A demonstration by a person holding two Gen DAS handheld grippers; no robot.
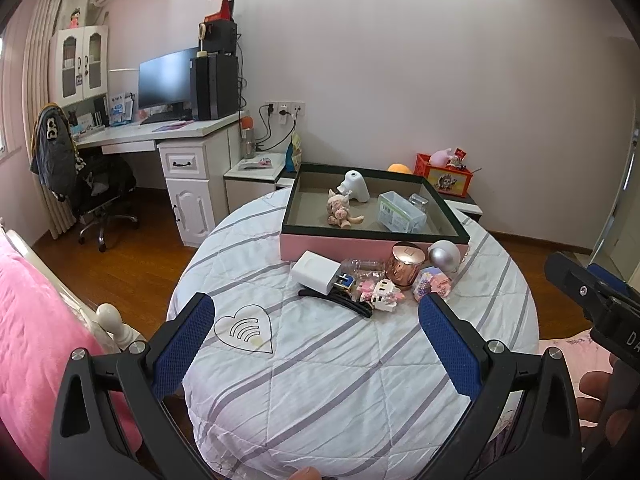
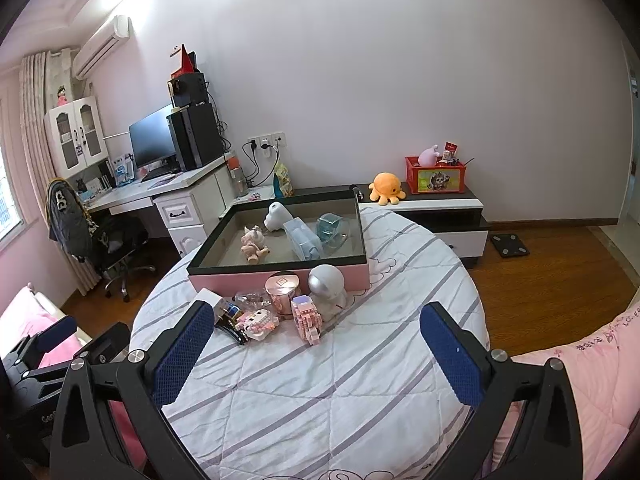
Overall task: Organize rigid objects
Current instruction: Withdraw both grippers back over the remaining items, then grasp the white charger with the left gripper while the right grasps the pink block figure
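both claws, the left claw (image 1: pixel 316 320) and right claw (image 2: pixel 316 328), are gaping wide and empty; the cluster with the white plastic charger block (image 1: pixel 316 273) is lying straight ahead, against the pink cardboard tray (image 1: pixel 340 246), nearer the left.

Both grippers, left gripper (image 1: pixel 316 322) and right gripper (image 2: pixel 316 330), have black frames, silver screws, blue textured pads.

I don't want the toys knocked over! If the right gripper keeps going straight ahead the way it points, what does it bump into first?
Probably the pink block figure, standing nearest between the open right gripper fingers, just ahead of the silver-headed figure and rose-gold jar. Depth is hard to judge through the fisheye.
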